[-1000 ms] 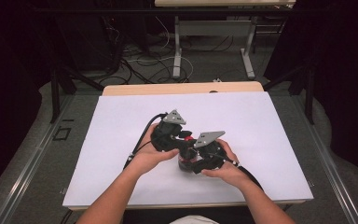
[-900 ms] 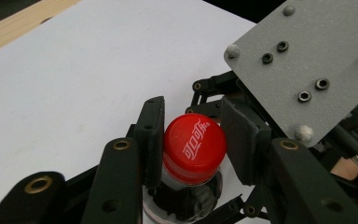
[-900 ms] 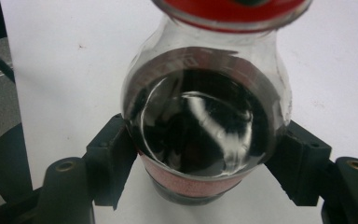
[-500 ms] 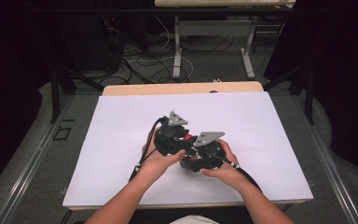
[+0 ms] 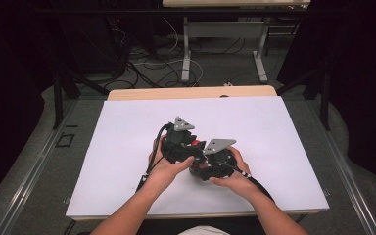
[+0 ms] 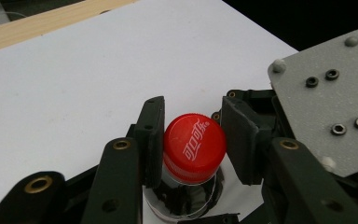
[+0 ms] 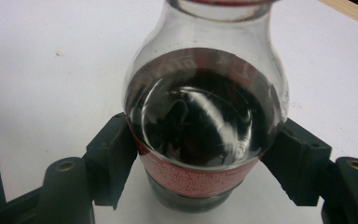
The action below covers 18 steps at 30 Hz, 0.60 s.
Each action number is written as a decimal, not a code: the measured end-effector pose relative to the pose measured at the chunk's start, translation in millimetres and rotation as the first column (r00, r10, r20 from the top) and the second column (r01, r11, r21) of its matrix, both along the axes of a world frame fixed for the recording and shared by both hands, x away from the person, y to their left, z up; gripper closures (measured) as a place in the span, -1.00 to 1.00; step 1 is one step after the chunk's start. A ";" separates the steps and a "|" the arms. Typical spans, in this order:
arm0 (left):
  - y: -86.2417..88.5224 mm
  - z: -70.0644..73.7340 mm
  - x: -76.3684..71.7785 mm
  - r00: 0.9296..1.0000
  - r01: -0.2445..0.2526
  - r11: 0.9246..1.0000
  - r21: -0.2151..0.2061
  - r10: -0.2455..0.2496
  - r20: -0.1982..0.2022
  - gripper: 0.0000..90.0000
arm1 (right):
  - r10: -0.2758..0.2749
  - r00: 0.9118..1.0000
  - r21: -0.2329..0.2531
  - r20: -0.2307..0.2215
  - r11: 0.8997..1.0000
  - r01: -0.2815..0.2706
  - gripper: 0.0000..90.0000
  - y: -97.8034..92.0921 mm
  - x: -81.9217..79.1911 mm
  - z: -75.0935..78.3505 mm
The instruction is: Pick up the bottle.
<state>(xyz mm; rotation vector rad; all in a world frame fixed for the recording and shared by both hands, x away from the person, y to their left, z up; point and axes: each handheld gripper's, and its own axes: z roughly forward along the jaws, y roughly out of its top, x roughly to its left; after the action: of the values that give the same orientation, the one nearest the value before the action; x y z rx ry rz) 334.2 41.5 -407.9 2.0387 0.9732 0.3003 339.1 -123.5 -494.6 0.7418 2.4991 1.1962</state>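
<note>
**Two grippers on one cola bottle**

You have a small clear bottle (image 7: 205,116) standing upright on the white bench (image 5: 103,147), near its front edge and about midway across. Dark liquid fills it to just below the shoulder. Your right gripper (image 7: 205,163) has its jaws clamped on the bottle's body, across the red label. Your left gripper (image 6: 193,142) has its jaws around the red cap (image 6: 194,145): one jaw touches it, the other stands just beside it, so I cannot tell whether the grip is closed. From the high view, your hands hide the bottle, with a speck of red between the grippers.
</note>
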 end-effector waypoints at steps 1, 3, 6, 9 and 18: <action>0.7 0.0 0.8 1.000 0.001 1.000 -0.007 -0.001 -0.004 0.36 | 0.000 1.000 0.000 0.000 1.000 0.000 -0.35 0.0 0.0 0.0; 1.8 -0.2 1.7 1.000 0.002 1.000 -0.019 -0.002 -0.008 0.36 | 0.004 1.000 0.003 -0.003 1.000 -0.004 -0.35 -0.5 -0.1 0.5; 2.5 -0.1 2.7 1.000 0.020 1.000 -0.018 -0.021 -0.006 0.35 | 0.000 1.000 0.014 0.008 1.000 0.000 -0.34 -0.5 0.3 -0.1; 3.3 1.8 4.6 0.998 0.058 0.998 -0.009 -0.058 -0.007 0.26 | 0.008 1.000 0.013 0.006 1.000 -0.008 -0.34 -1.2 0.3 0.2; 12.6 9.6 9.7 0.984 0.178 0.984 -0.009 -0.178 0.010 -0.03 | 0.031 0.999 0.031 -0.008 0.999 -0.030 -0.34 -4.8 0.9 2.8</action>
<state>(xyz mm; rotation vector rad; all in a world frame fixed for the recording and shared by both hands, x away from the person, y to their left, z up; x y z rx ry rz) 343.9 54.1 -398.3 2.0963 0.7779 0.2082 339.9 -128.3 -491.7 0.7208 2.5130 1.2477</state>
